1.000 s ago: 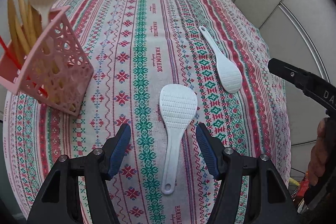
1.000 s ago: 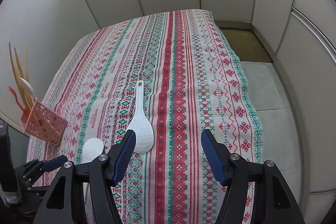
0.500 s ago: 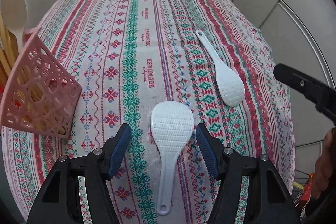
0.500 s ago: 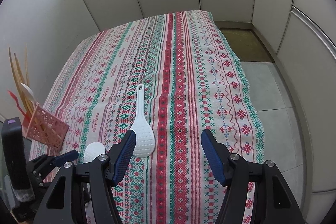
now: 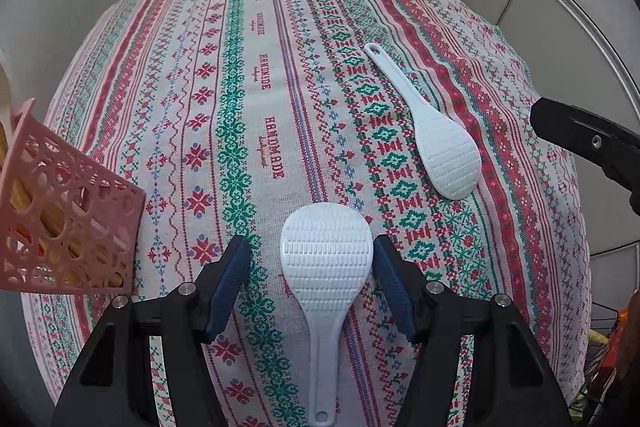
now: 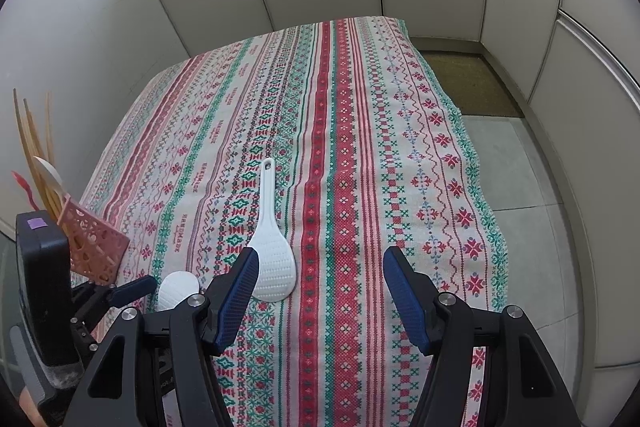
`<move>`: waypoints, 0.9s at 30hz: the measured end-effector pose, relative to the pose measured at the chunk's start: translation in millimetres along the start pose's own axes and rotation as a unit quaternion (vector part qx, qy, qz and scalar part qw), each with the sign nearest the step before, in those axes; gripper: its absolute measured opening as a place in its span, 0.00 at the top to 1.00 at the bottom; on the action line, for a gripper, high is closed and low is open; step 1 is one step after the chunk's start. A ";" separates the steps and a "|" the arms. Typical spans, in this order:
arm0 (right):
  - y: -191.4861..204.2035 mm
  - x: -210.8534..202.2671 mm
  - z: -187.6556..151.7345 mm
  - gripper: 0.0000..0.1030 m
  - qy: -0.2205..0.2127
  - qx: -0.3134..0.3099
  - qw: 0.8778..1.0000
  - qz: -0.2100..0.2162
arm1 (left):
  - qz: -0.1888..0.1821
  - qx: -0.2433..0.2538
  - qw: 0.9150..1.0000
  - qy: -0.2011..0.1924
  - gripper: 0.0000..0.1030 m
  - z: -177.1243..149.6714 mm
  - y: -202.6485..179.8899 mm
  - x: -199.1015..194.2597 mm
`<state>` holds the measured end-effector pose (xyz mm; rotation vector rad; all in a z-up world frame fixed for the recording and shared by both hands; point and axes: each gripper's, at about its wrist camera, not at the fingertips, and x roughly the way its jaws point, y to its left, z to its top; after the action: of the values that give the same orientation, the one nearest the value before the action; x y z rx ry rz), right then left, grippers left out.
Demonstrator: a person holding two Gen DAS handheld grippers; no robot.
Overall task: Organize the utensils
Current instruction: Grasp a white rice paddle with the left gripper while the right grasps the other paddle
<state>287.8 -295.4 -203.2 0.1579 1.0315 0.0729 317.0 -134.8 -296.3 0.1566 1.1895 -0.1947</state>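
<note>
Two white rice paddles lie on the patterned tablecloth. The near paddle lies between the open fingers of my left gripper, its handle pointing toward the camera; the right pad sits close to its head. The far paddle lies to the right, handle pointing away; it also shows in the right wrist view. My right gripper is open and empty, just right of that paddle. A pink lattice holder with wooden utensils stands at the left.
The striped tablecloth covers the whole table and hangs over its right edge above a tiled floor. Grey wall panels stand behind. In the right wrist view the left gripper and the holder show at the lower left.
My left gripper has moved forward and down, so the near paddle's head now lies between its fingers. The pink holder has slid further left in view. The right gripper has barely moved.
</note>
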 end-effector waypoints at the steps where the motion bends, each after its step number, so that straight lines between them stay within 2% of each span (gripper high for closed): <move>1: -0.3 1.4 -0.9 0.36 0.002 0.000 1.000 0.000 | -0.003 0.004 1.000 -0.004 0.47 0.5 0.3 -1.2; 2: -0.4 3.7 -1.9 0.36 0.004 -0.001 1.000 0.001 | -0.003 0.008 1.000 -0.005 0.54 1.1 0.8 -2.5; 7: 5.7 19.1 -11.5 0.36 0.021 -0.027 0.999 0.002 | -0.017 0.000 1.000 -0.011 0.54 -0.1 12.4 -9.8; 17: 43.3 48.9 -38.4 0.35 0.038 -0.119 0.992 -0.001 | -0.060 -0.019 0.993 -0.095 0.54 -0.7 29.7 -75.4; 21: 51.5 53.8 -42.3 0.35 0.022 -0.135 0.990 -0.018 | -0.063 -0.032 0.989 -0.130 0.54 0.7 43.7 -96.6; 25: 55.7 55.8 -43.2 0.36 -0.003 -0.131 0.991 -0.026 | -0.074 -0.052 0.985 -0.145 0.54 3.0 56.8 -105.1; 27: 56.7 56.4 -43.1 0.39 -0.011 -0.128 0.991 -0.029 | -0.078 -0.059 0.984 -0.149 0.54 3.4 60.6 -108.3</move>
<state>280.5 -227.7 -263.3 -0.1051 0.9952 0.1498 295.3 -69.3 -193.2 -0.0684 0.9121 -0.2749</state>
